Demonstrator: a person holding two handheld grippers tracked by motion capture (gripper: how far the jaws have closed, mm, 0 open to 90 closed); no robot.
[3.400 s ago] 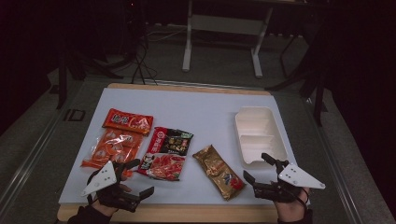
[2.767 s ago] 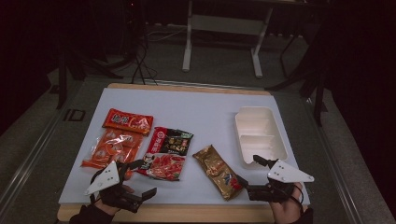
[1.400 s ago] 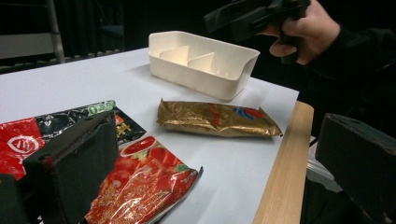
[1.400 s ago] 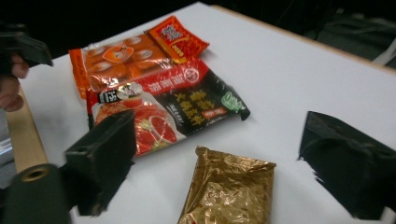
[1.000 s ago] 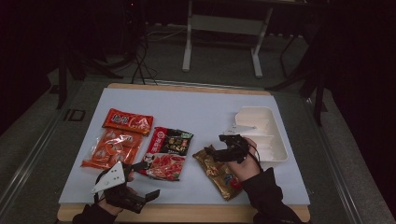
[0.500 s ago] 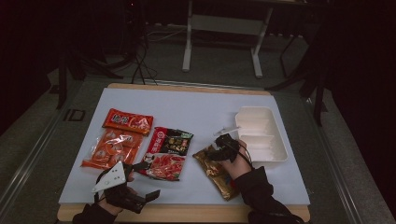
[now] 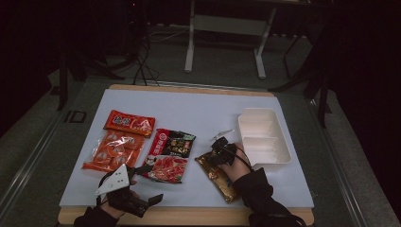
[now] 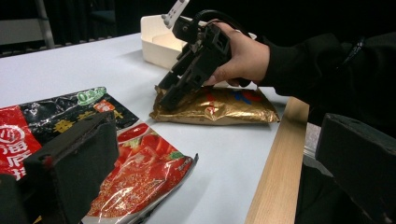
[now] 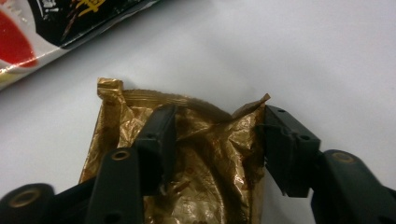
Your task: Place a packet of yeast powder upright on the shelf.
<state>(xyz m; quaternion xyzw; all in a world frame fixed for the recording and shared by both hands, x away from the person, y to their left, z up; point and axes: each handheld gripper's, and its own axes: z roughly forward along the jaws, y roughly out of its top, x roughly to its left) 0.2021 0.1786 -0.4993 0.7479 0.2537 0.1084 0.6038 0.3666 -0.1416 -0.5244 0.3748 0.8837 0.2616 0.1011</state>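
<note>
A white two-compartment tray [image 7: 263, 137] sits on the pale table [image 7: 198, 109]. Left lie an orange packet [image 7: 113, 150], a red one [image 7: 129, 123] and a black-and-red sauce packet [image 7: 169, 155] (glossy).

The gold packet [image 8: 219, 106] lies flat on the white table [image 8: 84, 65], its long side just beside the wooden table edge [image 8: 275, 163]. A hand [image 8: 243, 56] holds the right gripper [image 8: 168, 95] tilted down onto the packet's far end, jaws closing around its crumpled edge. Behind the packet stands a white tray [image 8: 159, 44]. Nearer than the packet lies a red and black sauce packet [image 8: 93, 154], apart from it. The left gripper's own black jaws stand wide apart in the foreground, nothing between them
</note>
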